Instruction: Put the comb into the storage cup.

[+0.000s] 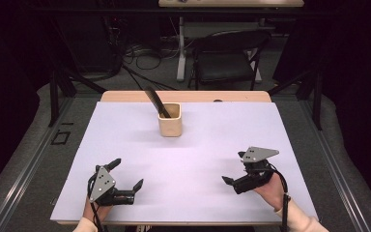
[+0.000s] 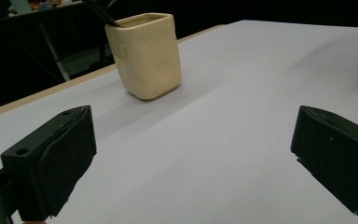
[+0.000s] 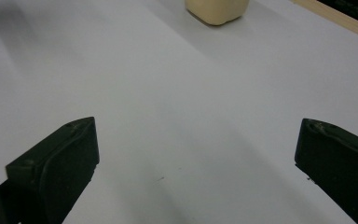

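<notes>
Both claws rest low over the near edge of the worktop (image 1: 125, 140), apart from each other. The left claw (image 1: 127, 173) has its jaws spread wide with nothing between them; the right claw (image 1: 235, 168) is likewise gaping and empty. The cup (image 1: 169, 120) stands upright well ahead of both, between their lines of reach, with a dark tool (image 1: 155, 102) leaning out of it. Judging by this, the tool already sits in the cup and nothing is in hand, so the work looks either finished or not begun. The tool's lower end is hidden inside the cup, and what kind of tool it is cannot be made out.
</notes>
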Demonstrator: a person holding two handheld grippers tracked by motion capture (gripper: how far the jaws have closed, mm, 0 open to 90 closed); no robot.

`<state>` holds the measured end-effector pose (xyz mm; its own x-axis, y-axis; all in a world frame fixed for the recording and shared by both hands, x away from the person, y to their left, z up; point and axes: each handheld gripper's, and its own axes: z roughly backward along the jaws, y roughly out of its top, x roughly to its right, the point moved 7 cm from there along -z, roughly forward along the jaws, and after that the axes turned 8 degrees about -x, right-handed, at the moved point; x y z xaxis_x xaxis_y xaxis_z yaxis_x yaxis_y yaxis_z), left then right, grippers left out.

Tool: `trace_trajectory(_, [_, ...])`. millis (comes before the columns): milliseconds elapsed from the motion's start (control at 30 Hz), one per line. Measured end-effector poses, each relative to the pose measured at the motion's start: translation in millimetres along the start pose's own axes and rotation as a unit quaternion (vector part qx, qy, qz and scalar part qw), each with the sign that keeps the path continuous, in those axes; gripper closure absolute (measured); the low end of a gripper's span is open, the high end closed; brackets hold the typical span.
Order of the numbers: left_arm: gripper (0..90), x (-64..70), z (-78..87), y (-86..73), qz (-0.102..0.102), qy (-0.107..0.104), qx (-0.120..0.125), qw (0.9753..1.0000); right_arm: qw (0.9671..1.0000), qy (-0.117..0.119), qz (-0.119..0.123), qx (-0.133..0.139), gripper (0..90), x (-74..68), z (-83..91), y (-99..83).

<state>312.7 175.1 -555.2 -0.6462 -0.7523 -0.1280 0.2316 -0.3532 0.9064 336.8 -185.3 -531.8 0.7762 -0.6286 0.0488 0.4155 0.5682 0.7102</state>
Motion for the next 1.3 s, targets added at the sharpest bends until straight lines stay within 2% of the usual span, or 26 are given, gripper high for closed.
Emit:
trace_trajectory(200, [0.2,-0.1,0.0,-0.1,-0.002,0.000,-0.001,1.0000,1.0000,-0.005,-0.007,0.004,0.0,-0.4,4.8,-9.6])
trace_trajectory(567, [0.1,-0.1,-0.1,-0.2,-0.002,0.000,-0.001,1.0000,0.9997,-0.018,-0.003,0.015,0.0,-3.8,11.3,-22.9])
trace_trajectory(933, [0.1,-0.6,-0.3,-0.8,-0.002,0.001,-0.004,1.0000,0.9986,-0.033,0.000,0.041,0.0,-4.5,21.9,-28.5])
trace_trajectory(1300, [0.2,-0.7,0.2,-0.9,-0.002,0.002,-0.004,1.0000,0.9978,-0.045,0.003,0.049,0.0,-7.3,29.7,-35.3])
